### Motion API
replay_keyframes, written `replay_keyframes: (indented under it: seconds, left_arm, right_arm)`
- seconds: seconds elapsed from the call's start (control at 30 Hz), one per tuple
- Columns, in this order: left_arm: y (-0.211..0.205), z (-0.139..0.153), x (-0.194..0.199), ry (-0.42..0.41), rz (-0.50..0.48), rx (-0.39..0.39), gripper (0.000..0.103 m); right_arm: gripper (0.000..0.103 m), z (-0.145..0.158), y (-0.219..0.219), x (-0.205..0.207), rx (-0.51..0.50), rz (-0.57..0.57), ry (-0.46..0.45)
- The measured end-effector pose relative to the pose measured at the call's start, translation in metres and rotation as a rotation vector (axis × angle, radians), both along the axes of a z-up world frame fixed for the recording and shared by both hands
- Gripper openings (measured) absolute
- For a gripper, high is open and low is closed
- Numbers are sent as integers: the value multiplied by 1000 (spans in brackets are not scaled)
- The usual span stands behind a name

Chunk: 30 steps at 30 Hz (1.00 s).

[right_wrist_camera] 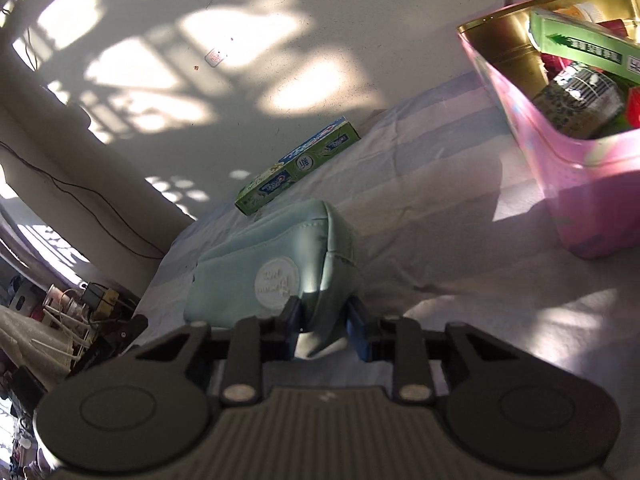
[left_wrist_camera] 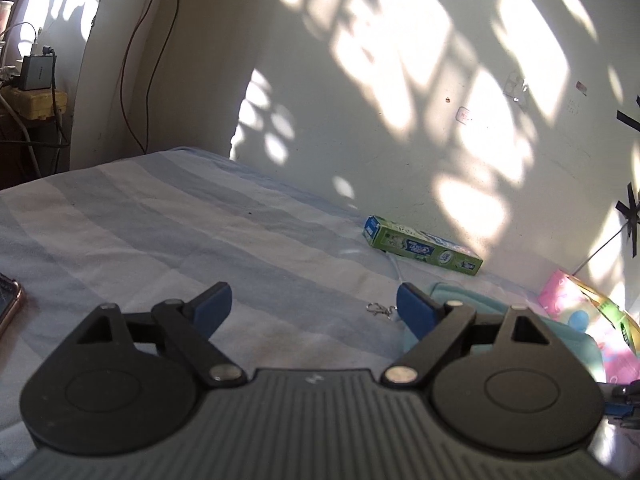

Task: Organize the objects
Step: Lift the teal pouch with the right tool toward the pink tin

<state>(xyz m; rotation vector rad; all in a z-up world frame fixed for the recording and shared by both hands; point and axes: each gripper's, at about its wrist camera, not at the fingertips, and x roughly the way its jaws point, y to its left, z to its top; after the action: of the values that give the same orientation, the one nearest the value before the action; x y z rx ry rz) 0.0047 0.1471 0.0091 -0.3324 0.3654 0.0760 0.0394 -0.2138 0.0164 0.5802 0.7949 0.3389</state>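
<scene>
A pale green pouch [right_wrist_camera: 272, 264] with a round white patch lies on the striped bedsheet [right_wrist_camera: 440, 200], and my right gripper [right_wrist_camera: 324, 326] is shut on its near corner. In the left wrist view the same pouch [left_wrist_camera: 496, 320] shows behind the right finger. My left gripper [left_wrist_camera: 314, 306] hangs open over the sheet [left_wrist_camera: 160, 220] with nothing between its fingers. A green toothpaste box [left_wrist_camera: 422, 250] lies by the wall; in the right wrist view the box [right_wrist_camera: 298, 168] sits just beyond the pouch. A pink tin [right_wrist_camera: 580, 184] holding several packets stands at the right.
A small metal clasp [left_wrist_camera: 378, 311] lies on the sheet ahead of the left gripper. A phone [left_wrist_camera: 10, 304] pokes in at the left edge. The pink tin [left_wrist_camera: 592, 320] is at the far right. A cluttered stand [left_wrist_camera: 36, 80] with chargers and cables is past the bed's left side.
</scene>
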Motion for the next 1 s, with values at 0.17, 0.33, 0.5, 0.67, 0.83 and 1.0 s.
replay_keyframes:
  seconds: [0.17,0.33,0.5,0.67,0.83,1.0]
  left_arm:
    - [-39,3,-1,6,-174,90,91]
    - [-91,11,-12,35,-381,25,91]
    - [-139,14,0,109,-508,8,91]
    - [-148,0,16,242,-503,-39,91]
    - [-155,-15,31,324,-524,-129,90]
    - [-172,-4,20,303,-517,-19,73]
  right_arm:
    - [27,3,-72,-79,-49,-90,-59]
    - [44,9,-107,-132,-199,-170,-146]
    - [56,14,-104,-145,-289,-153,-237]
    - [80,4,-81,-134,-393,-47,-267]
    - [89,-7,-58,-117,-524,60,-283]
    - [79,-7,-42,-103,-547,90,-308]
